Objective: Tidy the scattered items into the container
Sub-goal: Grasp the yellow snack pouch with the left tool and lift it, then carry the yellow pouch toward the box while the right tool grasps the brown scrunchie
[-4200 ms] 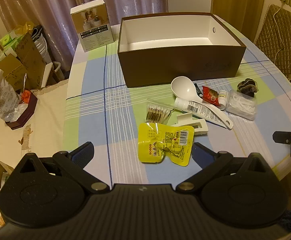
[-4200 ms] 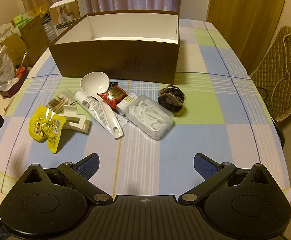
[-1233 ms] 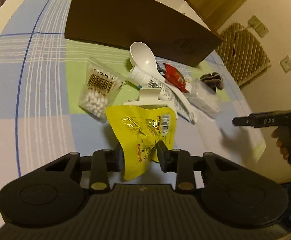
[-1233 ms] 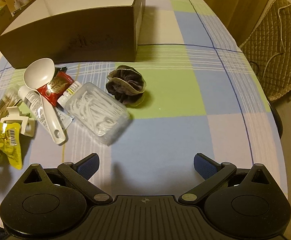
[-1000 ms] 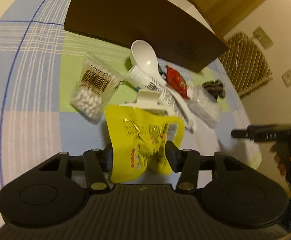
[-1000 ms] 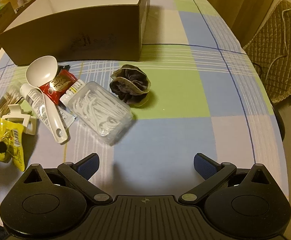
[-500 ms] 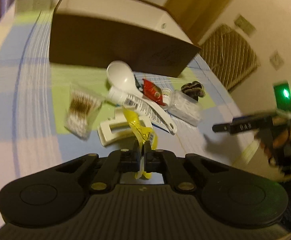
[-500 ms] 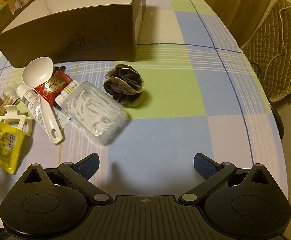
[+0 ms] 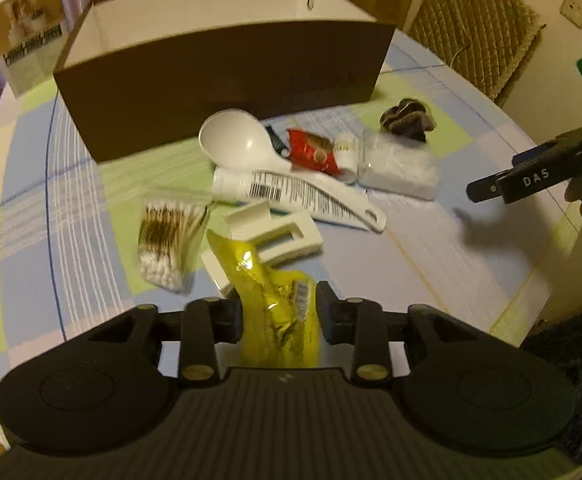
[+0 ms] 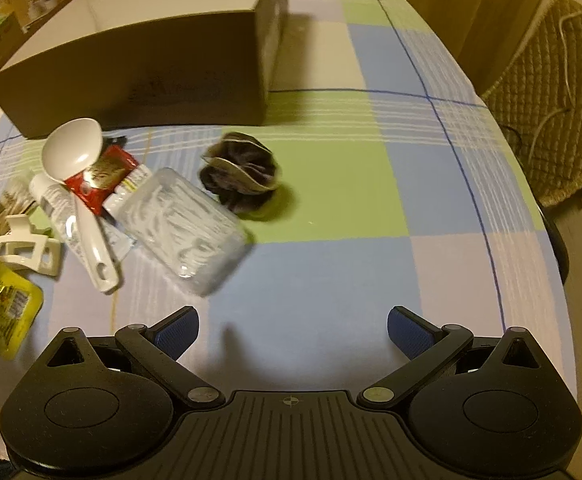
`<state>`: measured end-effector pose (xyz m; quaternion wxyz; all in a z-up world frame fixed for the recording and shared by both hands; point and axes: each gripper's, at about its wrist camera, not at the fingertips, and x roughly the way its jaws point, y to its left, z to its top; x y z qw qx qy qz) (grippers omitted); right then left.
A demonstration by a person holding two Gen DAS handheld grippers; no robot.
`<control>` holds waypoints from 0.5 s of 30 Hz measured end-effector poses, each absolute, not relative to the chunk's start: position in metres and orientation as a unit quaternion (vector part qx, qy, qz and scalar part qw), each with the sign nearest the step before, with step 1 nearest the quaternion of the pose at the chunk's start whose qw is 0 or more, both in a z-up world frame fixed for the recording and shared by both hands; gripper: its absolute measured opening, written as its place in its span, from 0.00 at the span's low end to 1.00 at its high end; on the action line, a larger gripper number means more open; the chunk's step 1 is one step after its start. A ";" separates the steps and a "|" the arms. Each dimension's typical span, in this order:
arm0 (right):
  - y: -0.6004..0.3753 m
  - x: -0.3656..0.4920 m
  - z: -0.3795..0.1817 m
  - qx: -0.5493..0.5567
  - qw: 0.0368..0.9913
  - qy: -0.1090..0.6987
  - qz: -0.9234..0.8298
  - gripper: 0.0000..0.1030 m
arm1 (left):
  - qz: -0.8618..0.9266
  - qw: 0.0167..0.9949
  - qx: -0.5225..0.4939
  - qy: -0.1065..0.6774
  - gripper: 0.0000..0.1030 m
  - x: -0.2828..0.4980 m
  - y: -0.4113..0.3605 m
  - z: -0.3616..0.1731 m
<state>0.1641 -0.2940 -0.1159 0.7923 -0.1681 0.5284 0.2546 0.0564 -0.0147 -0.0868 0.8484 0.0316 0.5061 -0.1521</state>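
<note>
Through the left wrist camera I see my left gripper (image 9: 279, 312) clamping a crumpled yellow foil pouch (image 9: 277, 312) between its fingers, raised above the checked tablecloth (image 9: 451, 260). Just past it lie a white hair claw clip (image 9: 269, 236), a bag of cotton swabs (image 9: 167, 240), a white spoon (image 9: 243, 144) resting across a white tube (image 9: 267, 190), a red sachet (image 9: 313, 150), a clear box of floss picks (image 9: 399, 170) and a dark scrunchie (image 9: 407, 120). Behind them stands the open brown box (image 9: 227, 80), white inside.

Through the right wrist camera, my right gripper (image 10: 293, 330) hangs over bare cloth, fingers spread wide and holding nothing. The floss box (image 10: 183, 228) and scrunchie (image 10: 241, 174) sit nearest; the pouch (image 10: 5, 304) shows at the left edge.
</note>
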 end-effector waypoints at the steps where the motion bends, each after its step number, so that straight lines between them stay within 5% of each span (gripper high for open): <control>1: -0.295 0.165 -0.116 -0.167 0.792 0.529 0.254 1.00 | -0.147 0.847 0.029 0.509 0.18 0.057 -0.014 -0.089; 15: -0.296 0.177 -0.106 -0.142 0.805 0.492 0.301 1.00 | -0.101 0.851 -0.062 0.512 0.17 0.051 0.019 -0.077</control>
